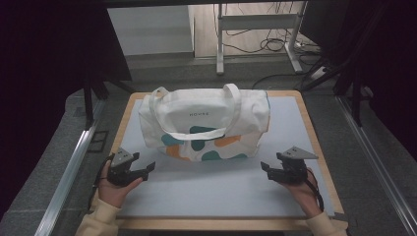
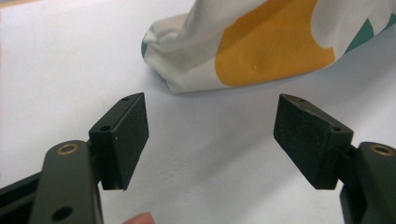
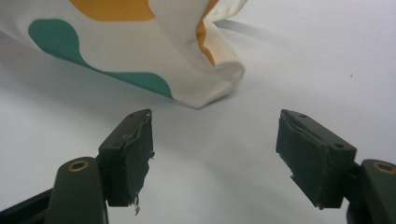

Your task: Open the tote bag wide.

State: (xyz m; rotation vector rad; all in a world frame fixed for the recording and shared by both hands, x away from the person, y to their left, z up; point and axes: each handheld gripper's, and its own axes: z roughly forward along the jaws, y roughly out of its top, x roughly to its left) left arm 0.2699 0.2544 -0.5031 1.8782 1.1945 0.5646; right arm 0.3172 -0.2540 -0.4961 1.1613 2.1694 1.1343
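A white canvas tote bag (image 1: 204, 123) with teal and orange blobs and two handles lies on the pale mat (image 1: 216, 189), toward the back middle. My left gripper (image 1: 142, 169) rests on the mat just off the bag's near left corner, jaws open and empty; the bag's orange patch (image 2: 271, 46) lies ahead of it. My right gripper (image 1: 268, 169) sits off the bag's near right corner, also open and empty, facing the bag's lower corner (image 3: 205, 91). Neither gripper touches the bag.
The mat covers a wooden table (image 1: 314, 137) whose edge shows all round. Metal rails (image 1: 69, 162) run along both sides on the grey floor. A white desk frame (image 1: 255, 29) and cables stand behind the table.
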